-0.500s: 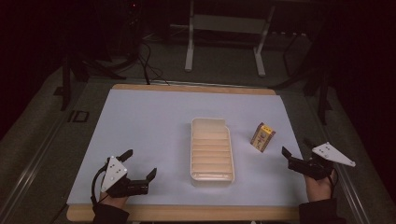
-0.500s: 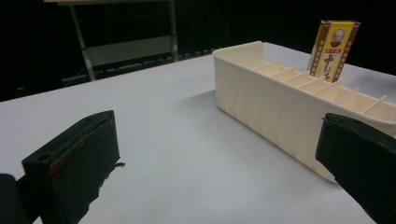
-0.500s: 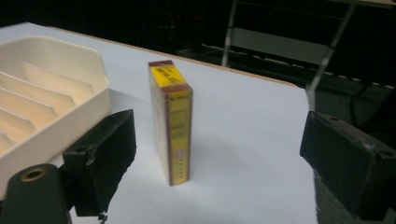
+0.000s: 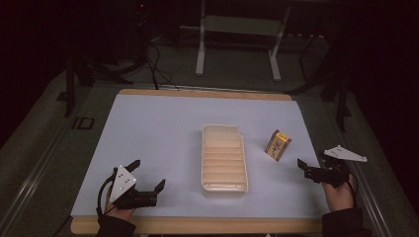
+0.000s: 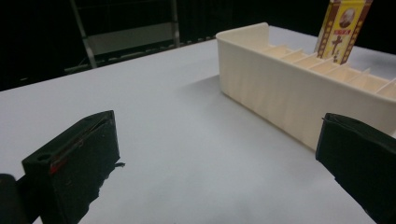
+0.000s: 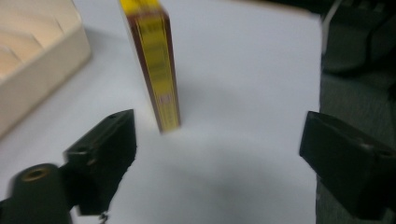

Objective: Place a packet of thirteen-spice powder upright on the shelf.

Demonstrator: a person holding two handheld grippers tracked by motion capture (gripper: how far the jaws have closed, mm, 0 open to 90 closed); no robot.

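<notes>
Table (image 4: 163, 128) with white mat: work area. Ribbed cream tray (image 4: 224, 158) sits mid-mat, between the two tools, empty as far as I can see.

Right gripper (image 4: 310, 171): jaws spread wide, holding nothing, low over the mat edge. Small yellow-brown box (image 4: 277, 145) stands upright just ahead of it and slightly toward its left jaw, near the tray but apart from it.

Left gripper (image 4: 148, 183): jaws also wide apart, empty, tray's long wall ahead and to its right.

Judgement: step in hand is the right-side approach to grab the box, likely for the tray.

Tips:
- Shift right gripper toward its left jaw side so the box centres between the jaws.
- Box is tall and narrow, tips easily. Don't nudge it with one jaw first.
- Grip across the thin faces, mid-height, close squarely.
- Keep left gripper near the tray wall to steady it.
</notes>
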